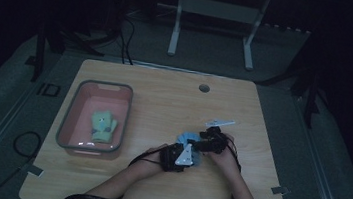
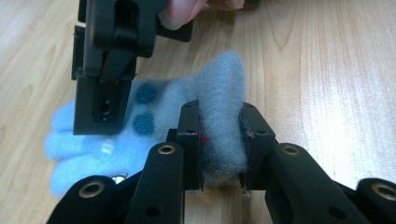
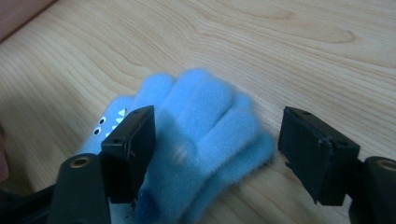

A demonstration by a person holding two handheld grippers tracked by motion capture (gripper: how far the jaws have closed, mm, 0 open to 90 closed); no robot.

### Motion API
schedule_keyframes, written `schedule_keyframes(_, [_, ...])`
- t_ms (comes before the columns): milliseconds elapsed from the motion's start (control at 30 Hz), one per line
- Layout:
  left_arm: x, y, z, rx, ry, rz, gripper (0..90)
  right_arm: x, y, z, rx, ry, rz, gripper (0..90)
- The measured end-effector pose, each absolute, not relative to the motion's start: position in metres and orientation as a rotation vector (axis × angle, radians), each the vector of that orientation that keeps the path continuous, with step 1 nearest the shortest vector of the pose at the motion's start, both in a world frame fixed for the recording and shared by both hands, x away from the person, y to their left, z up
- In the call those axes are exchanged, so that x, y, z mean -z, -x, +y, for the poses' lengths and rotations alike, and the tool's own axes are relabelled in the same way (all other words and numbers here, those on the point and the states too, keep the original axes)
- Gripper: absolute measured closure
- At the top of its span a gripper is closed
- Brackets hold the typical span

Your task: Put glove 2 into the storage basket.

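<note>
Black jaws of the left gripper (image 2: pixel 223 140) clenched the cuff of a blue glove (image 2: pixel 154 135) lying on the wooden table (image 2: pixel 336 84). Right gripper (image 3: pixel 217 149) stood released, its jaws straddling the glove's fingers without pressing.

light: high view dim, claw views bright | blur: slight, right claw view

- Blue glove (image 2: pixel 219 93): cuff end pinched out of sight between left tongs (image 2: pixel 223 140); lower edge cut off behind the jaw arms.
- Fingertips of glove blurred in right gripper view; part covered by near jaw of right tongs (image 3: pixel 219 154).
- Green item in pink tray (image 1: pixel 69 117): too small and dim to identify.
- White strip (image 1: pixel 220 122) on counter (image 1: pixel 165 93): unreadable.
</note>
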State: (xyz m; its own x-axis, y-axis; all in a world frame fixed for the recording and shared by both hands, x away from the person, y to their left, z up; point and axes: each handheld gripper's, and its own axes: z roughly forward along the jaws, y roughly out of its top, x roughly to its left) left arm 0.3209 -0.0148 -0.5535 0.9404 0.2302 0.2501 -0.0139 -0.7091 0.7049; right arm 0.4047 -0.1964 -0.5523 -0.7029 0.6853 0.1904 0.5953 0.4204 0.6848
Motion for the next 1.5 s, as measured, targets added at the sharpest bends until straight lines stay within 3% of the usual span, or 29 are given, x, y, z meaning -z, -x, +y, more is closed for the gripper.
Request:
schedule_keyframes(100, [0.554,-0.323,-0.013,-0.394,-2.324,0.16,74.9,0.553,-0.401,-0.195,-1.141,-1.102,2.554,35.6])
schedule_keyframes(133, [0.554,-0.323,-0.013,-0.385,-2.32,0.168,75.1,0.553,-0.399,-0.195,-1.144,-1.086,2.56,43.8])
schedule_keyframes(200, [0.554,-0.323,-0.011,-0.371,-2.313,0.175,75.2,0.553,-0.398,-0.195,-1.169,-1.086,2.575,46.8])
schedule_keyframes(333, [0.554,-0.323,-0.011,-0.365,-2.321,0.178,75.3,0.554,-0.399,-0.197,-1.215,-1.072,2.628,65.1])
schedule_keyframes(500, [0.552,-0.324,-0.011,-0.357,-2.335,0.177,75.6,0.554,-0.399,-0.193,-1.224,-1.099,2.656,74.7])
schedule_keyframes(667, [0.546,-0.325,-0.009,-0.351,-2.346,0.182,76.1,0.551,-0.397,-0.191,-1.251,-1.136,2.618,78.1])
schedule_keyframes(1500, [0.477,-0.314,0.035,-0.416,-2.342,0.18,76.5,0.489,-0.39,-0.158,-1.37,-0.995,2.574,78.5])
